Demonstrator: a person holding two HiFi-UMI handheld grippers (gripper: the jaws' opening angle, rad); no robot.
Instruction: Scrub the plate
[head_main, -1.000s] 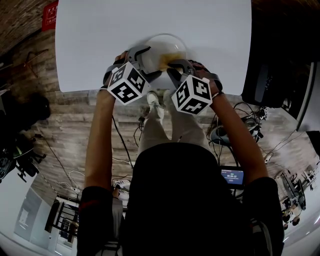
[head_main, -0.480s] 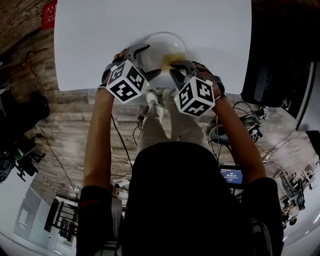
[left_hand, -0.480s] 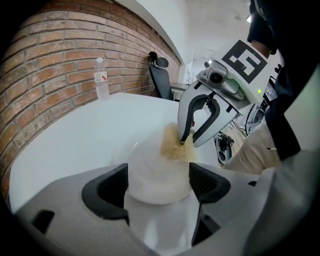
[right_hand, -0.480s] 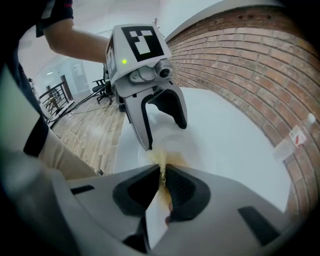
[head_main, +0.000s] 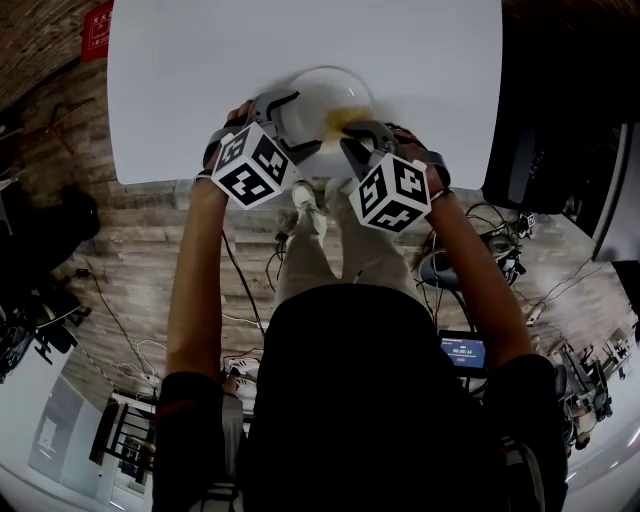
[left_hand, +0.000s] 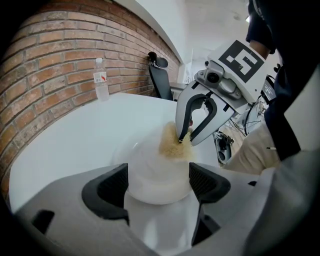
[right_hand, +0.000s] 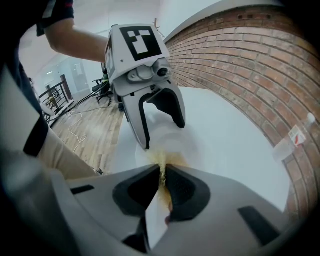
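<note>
Nearest the person, the left gripper (left_hand: 158, 181) had its jaws set wide and pressed against either side of the shallow round white plate (left_hand: 150, 172), pinning it in place. Just beyond, the right gripper (right_hand: 163, 180) had its jaws drawn almost together on a thin, fibrous yellow scrubbing pad (left_hand: 172, 144), whose lower end touched the plate's inner face on the right gripper's side.

Over the last second the right gripper had shifted slightly outward, to its own right, carrying the pad a little way across the dish. The left gripper and the plate sat almost where they had been. I took that as a scrubbing stroke under way, with the task mid-course; how much of the surface had been covered I could not tell. Against the frame half a second earlier, almost nothing differed, so the stroke looked slow or at its turn.

The plate lay near the front edge of the white table (head_main: 200, 70). Further back, a clear plastic water bottle (left_hand: 101, 80) stood before the red brick wall (left_hand: 50, 65).
</note>
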